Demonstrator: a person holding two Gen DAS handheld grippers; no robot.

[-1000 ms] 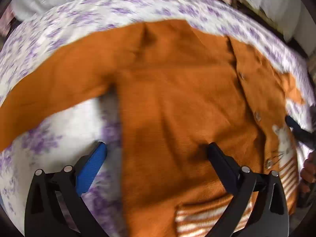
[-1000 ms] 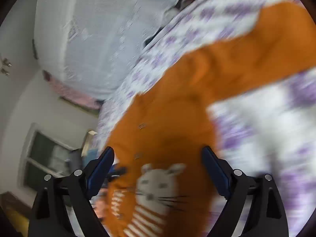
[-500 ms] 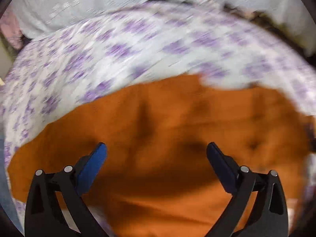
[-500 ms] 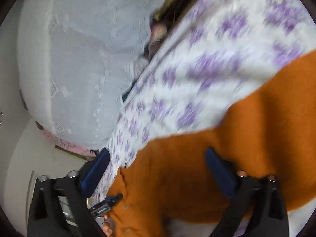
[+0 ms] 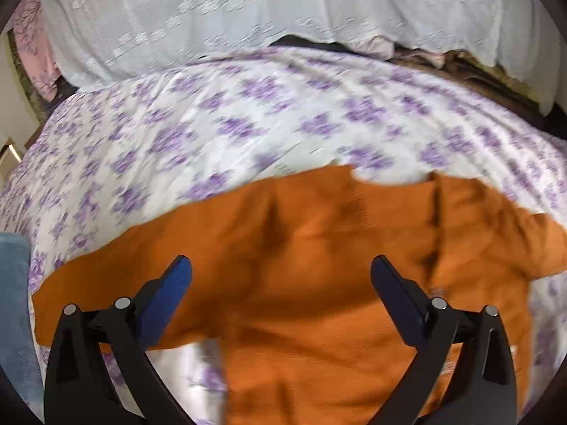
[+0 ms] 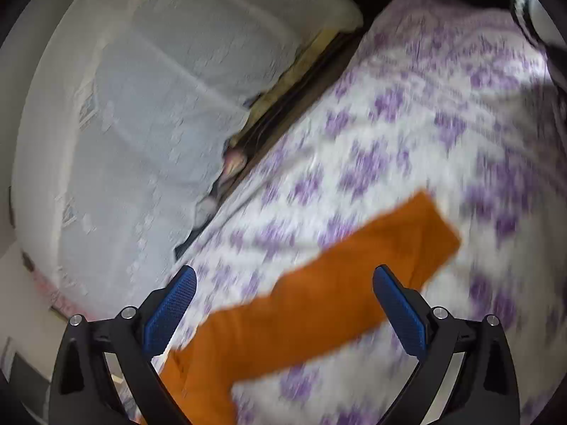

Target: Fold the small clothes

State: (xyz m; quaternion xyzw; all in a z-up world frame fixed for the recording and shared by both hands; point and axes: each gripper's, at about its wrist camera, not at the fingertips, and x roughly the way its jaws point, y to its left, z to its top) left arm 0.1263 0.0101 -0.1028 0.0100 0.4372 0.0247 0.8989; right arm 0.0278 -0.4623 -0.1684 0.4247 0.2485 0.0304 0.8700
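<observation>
Bed in a white, purple-flowered sheet (image 5: 248, 124), orange cardigan (image 5: 319, 248) spread flat — sleeve (image 6: 336, 290) outstretched

Orange knit cardigan (image 5: 319, 283), plain solid colour, one orange sleeve (image 6: 336, 294) stretched out. Bedsheet (image 5: 248, 124) white with purple flower print all over. Lace cover (image 5: 248, 7) along the bed's far edge, pale white-blue with embroidered pattern. Pink fabric (image 5: 35, 46) at far left corner. Left gripper (image 5: 280, 272) and right gripper (image 6: 283, 279): black frames, blue pads.

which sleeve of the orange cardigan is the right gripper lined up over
The stretched-out sleeve in the right wrist view, lying flat on the purple-flowered sheet, under the opening right gripper, not gripped.
</observation>
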